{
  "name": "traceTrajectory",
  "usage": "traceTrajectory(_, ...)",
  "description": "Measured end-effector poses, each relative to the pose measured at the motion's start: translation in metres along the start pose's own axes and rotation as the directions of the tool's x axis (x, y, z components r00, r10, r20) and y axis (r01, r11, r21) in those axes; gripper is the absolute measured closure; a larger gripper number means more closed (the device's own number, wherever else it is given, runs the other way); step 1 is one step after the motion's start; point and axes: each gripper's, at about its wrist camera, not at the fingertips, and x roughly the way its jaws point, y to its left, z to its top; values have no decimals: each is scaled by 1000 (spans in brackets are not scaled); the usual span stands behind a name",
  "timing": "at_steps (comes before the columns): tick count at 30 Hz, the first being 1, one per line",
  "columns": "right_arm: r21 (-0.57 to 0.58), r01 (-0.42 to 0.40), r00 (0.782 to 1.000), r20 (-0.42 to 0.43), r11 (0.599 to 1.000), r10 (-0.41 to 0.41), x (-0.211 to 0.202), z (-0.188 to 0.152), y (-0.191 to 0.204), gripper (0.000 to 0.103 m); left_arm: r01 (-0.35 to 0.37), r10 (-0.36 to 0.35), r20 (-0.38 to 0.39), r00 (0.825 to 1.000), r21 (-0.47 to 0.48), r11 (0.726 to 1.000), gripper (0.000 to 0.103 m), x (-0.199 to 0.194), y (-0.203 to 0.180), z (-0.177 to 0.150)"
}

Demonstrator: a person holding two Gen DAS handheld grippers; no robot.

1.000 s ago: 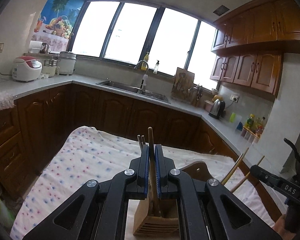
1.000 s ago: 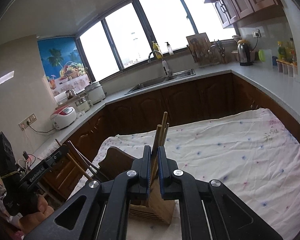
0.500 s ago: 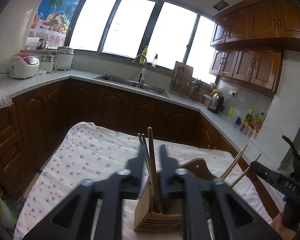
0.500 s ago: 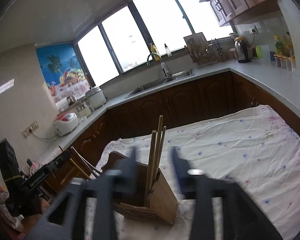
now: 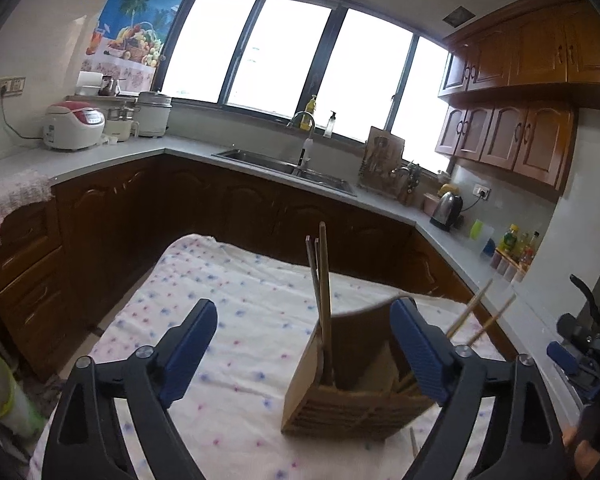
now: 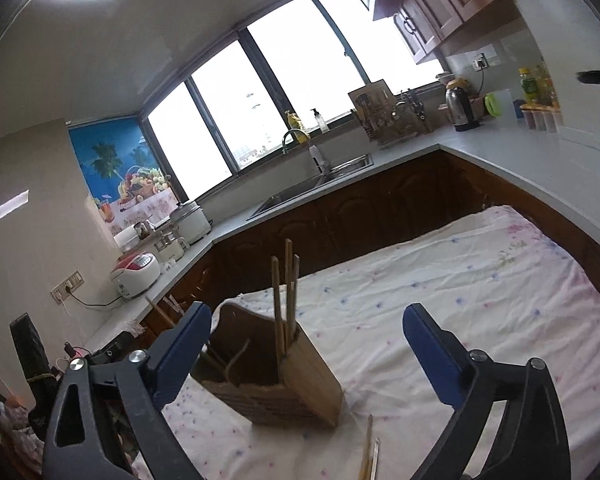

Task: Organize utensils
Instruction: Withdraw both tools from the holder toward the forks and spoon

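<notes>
Both grippers have let go since a second ago: my left gripper (image 5: pixel 304 354) and right gripper (image 6: pixel 306 354) were each pinched on a stick and have just been opening, now spread wide with nothing between the pads.

Three wooden chopsticks (image 5: pixel 321 304) stand near upright in the holder (image 5: pixel 342 408), long axis vertical, tips up, leaning slightly. Two more chopsticks (image 5: pixel 474 316) slant out of its far side toward the counter. Holder is a wooden box, slatted front, curved back wall, sitting on the white cloth (image 6: pixel 480 280) with pink and blue specks (soft, wrinkled). Loose sticks (image 6: pixel 370 452) lie flat on the cloth just in front of the holder, pointing roughly toward it.
</notes>
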Motion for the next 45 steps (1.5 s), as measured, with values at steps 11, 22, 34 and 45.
traceTrajectory(11, 58, 79, 996, -36, 995, -77, -59, -37, -34, 4, -18, 19, -93, 995, 9, 1000, 9, -57, -6, -33)
traceTrajectory(22, 67, 143, 987, -88, 987, -137, -98, -77, -46, 4, -35, 35, -186, 982, 5, 999, 9, -103, -8, -49)
traceTrajectory(34, 57, 192, 976, -114, 980, -184, -119, -98, -55, 4, -31, 30, -265, 964, 0, 1000, 9, -129, -16, -70)
traceTrajectory(45, -24, 203, 961, -189, 979, -204, -100, -118, -46, 7, -42, 39, -349, 936, -1, 999, 10, -135, -20, -87)
